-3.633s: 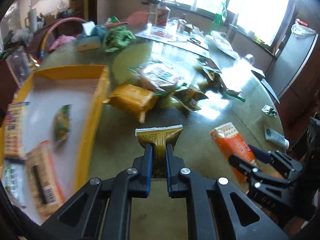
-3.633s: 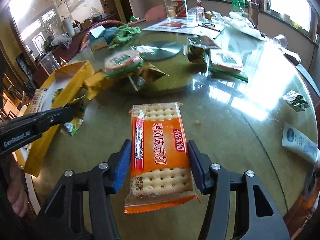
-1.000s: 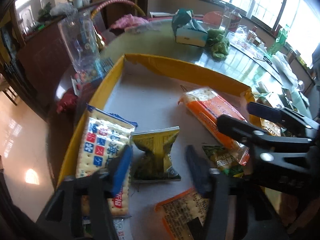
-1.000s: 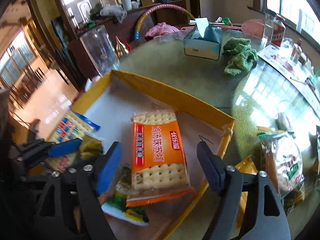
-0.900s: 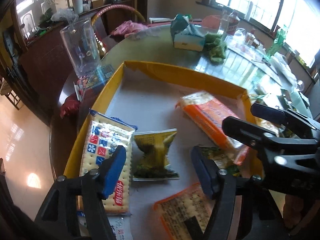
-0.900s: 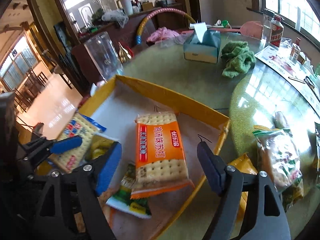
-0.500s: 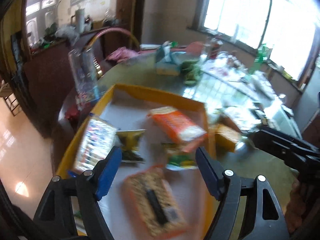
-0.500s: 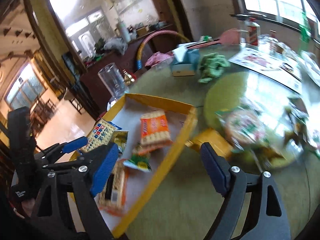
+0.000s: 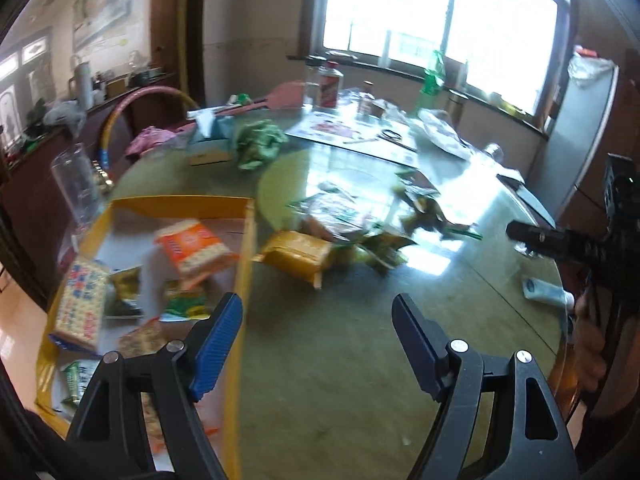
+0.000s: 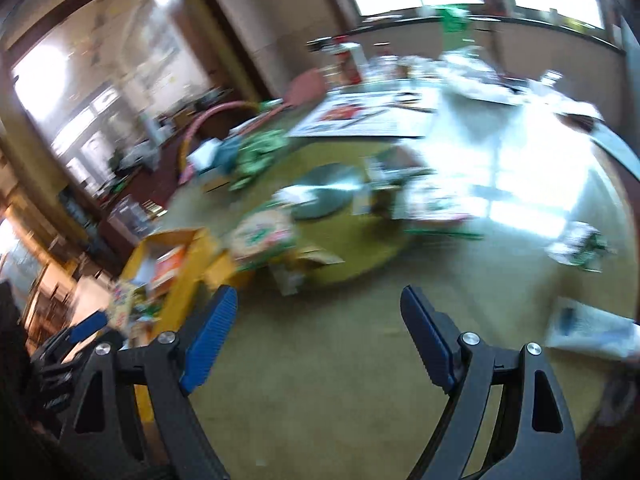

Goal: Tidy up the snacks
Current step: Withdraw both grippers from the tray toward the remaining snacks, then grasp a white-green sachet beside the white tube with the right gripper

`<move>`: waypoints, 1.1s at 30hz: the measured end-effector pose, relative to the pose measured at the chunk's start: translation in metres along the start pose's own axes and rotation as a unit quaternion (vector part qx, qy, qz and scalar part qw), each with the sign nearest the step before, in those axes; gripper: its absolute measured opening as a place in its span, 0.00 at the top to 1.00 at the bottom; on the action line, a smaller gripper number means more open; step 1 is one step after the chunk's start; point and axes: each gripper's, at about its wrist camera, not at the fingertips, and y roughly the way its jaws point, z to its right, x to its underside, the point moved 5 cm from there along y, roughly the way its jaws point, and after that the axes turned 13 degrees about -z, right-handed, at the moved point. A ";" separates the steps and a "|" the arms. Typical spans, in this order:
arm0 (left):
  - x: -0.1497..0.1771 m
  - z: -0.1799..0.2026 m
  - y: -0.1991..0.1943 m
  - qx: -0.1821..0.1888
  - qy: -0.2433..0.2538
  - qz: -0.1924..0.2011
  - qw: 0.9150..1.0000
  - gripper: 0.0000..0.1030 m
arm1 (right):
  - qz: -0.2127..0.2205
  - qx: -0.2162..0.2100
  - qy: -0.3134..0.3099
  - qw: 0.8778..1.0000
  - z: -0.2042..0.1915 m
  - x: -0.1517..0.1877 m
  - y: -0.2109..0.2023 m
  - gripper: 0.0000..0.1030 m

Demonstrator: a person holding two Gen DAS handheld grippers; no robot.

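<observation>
Both grippers hang empty over a round glass-topped table (image 9: 360, 360), jaws spread wide, with loose snacks yet to be sorted. The left gripper (image 9: 316, 336) sits just beside the right wall of the yellow tray (image 9: 244, 248); the right gripper (image 10: 316, 332) faces bare tabletop, its view smeared by motion. Inside the tray lie the orange cracker pack (image 9: 192, 248), a blue-and-white cracker pack (image 9: 82, 304), a small olive-gold packet (image 9: 126, 288) and a green sachet (image 9: 184, 304). Outside it, a yellow packet (image 9: 298, 256) rests close to the tray wall, with a heap of clear and green wrappers (image 9: 348, 220) behind it

The likeliest trouble, judging from the blur, is a fast approach: a wide-open finger could clip the tray wall and shove the tray, or knock the yellow packet aside instead of straddling it. The glossy glass may let a packet skid away as the jaws close. Glare from the window washes out the far side of the table, so packets there are hard to pick out. A tall drinking glass (image 9: 78, 184) stands near the tray's far left corner and could be toppled by a careless swing

A second ago each gripper stood over the tray with a pack between its just-opening fingers: the olive-gold packet on the left, the orange crackers on the right. Both packs now lie in the tray, the jaws have opened further with nothing between them, and both grippers have swung away to the table
</observation>
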 end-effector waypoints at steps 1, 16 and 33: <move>0.001 0.005 0.002 0.001 0.003 -0.001 1.000 0.25 | 0.001 0.011 0.015 1.000 0.016 -0.003 -0.004 0.18; 0.000 0.031 0.029 0.022 0.019 -0.027 0.999 0.25 | 0.003 0.223 0.196 0.955 0.217 -0.048 -0.018 0.18; -0.027 0.046 0.058 0.031 0.041 -0.043 0.998 0.25 | -0.029 0.190 0.217 0.957 0.213 -0.027 0.026 0.71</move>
